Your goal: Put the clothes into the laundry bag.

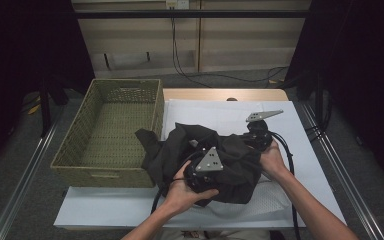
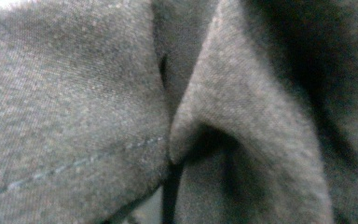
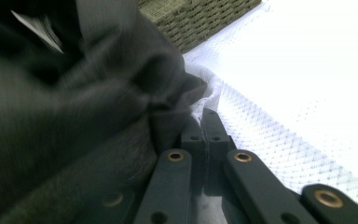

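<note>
A dark grey garment (image 1: 230, 150) lies crumpled in the middle of the white-covered table (image 1: 305, 150). My left gripper (image 1: 202, 174), with its grey plate on top, presses down into the garment's near side, and its jaws are buried in the cloth. The left gripper view looks straight onto folds of the garment (image 2: 74, 93) with a stitched seam. My right gripper (image 1: 258, 136) sits at the garment's far right edge. In the right gripper view its jaws (image 3: 204, 120) stand together, with a bunched edge of the garment (image 3: 98, 84) gathered at their tips.
A woven green basket (image 1: 105, 176) stands at the table's left, touching the garment's left corner; its wall (image 3: 200, 18) rises behind the cloth. A white mesh cover (image 3: 307, 102) spreads to the right. Cables trail from both grippers toward the person.
</note>
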A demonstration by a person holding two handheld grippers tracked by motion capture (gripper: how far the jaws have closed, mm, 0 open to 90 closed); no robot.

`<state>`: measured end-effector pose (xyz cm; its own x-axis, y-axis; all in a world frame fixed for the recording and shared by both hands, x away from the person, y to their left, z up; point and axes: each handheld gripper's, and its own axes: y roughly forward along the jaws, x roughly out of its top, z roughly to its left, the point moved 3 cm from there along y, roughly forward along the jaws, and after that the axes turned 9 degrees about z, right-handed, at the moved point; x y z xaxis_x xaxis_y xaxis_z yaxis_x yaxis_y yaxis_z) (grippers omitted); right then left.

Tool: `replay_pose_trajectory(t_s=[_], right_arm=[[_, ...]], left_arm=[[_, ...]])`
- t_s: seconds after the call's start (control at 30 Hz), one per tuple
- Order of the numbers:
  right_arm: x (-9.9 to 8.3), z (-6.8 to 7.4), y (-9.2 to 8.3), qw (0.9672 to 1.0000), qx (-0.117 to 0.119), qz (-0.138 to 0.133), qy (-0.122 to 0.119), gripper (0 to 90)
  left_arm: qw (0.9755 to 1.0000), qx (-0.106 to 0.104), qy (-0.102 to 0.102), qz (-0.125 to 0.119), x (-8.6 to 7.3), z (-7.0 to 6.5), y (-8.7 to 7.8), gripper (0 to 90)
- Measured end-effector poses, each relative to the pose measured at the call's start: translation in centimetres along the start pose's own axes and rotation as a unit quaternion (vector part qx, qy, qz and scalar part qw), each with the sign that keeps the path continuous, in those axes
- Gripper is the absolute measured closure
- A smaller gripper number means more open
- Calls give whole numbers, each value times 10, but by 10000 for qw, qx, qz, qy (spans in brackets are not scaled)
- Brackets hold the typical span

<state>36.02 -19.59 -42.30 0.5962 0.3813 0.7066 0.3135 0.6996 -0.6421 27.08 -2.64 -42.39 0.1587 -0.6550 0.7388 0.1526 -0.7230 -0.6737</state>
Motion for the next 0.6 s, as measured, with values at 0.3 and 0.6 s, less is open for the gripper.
replay_pose_trajectory(t_s=[0.3,0.6], right_arm=[[0,8,2,9999,-20,56,-122,900],[-4,8,5,9998,-94,96,-173,900]], left_arm=[[9984,1,148,554,-17,-6,43,710],[9992,-128,109,358,-31,-4,51,621]])
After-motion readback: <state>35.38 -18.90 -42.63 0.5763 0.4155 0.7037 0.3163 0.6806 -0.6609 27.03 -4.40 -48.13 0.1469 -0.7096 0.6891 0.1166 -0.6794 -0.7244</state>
